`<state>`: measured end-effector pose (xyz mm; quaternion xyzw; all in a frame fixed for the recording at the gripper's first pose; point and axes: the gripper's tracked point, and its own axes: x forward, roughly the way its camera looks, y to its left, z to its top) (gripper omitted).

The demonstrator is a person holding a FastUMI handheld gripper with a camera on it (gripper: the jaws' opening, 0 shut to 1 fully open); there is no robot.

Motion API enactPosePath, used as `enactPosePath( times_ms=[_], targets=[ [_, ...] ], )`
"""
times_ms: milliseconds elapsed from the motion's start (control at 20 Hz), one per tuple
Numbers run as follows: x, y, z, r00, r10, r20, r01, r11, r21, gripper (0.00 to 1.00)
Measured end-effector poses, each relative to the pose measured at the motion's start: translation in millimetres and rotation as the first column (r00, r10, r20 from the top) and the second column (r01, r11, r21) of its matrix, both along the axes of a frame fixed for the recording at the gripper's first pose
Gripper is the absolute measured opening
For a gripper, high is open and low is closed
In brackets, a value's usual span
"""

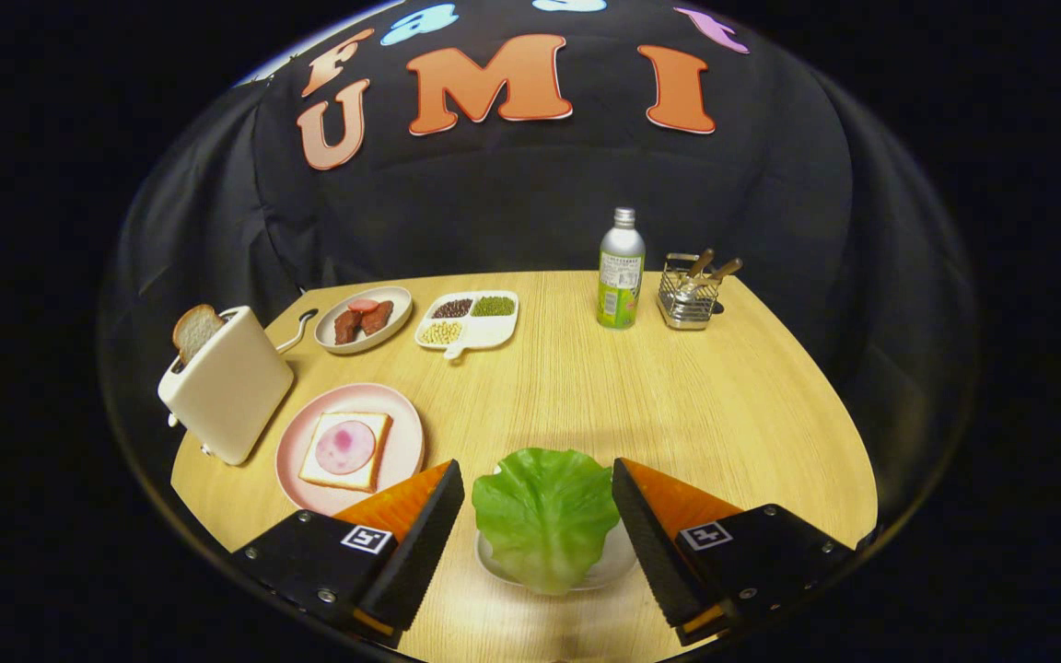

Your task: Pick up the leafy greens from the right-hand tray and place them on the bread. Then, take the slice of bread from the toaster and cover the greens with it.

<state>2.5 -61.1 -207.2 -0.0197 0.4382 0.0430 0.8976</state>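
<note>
1. The toaster [227, 387] stands at the table's [586, 396] left edge with a bread slice [194, 331] sticking up out of its slot. The slice looks light and stiff enough to pinch by its exposed top.
2. Just right of the toaster, a pink plate [402, 442] carries the bread [346, 449], topped with a round of ham [344, 446].
3. At the near edge, the leafy greens [544, 516] lie on a small white tray [618, 562], between the fingers of the gripper [538, 497].
4. The jaws are spread wide and touch nothing.
5. The greens look thin, floppy and light, so I would pinch a side edge of the leaf gently.
</note>
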Motion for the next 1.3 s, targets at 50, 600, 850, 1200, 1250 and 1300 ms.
enactPosePath(
  times_ms=[50,600,850,1200,1250,1300],
  targets=[
    [-3.0,0.1,-6.9,1.000,0.004,-0.024,-0.003,1.000,0.006,0.98],
    [-24.2,-11.5,-67.2,0.974,0.047,-0.221,-0.057,0.998,-0.037,0.92],
    [-27.3,-12.2,-90.2,0.953,0.065,-0.296,-0.081,0.996,-0.042,0.88],
    [-24.4,-11.5,-94.7,0.957,0.079,-0.278,-0.106,0.991,-0.083,0.68],
    [-24.2,-9.4,-94.4,0.957,0.085,-0.277,-0.112,0.990,-0.086,0.62],
    [-24.2,-7.2,-94.9,0.958,0.088,-0.274,-0.116,0.989,-0.087,0.54]
  ],
)
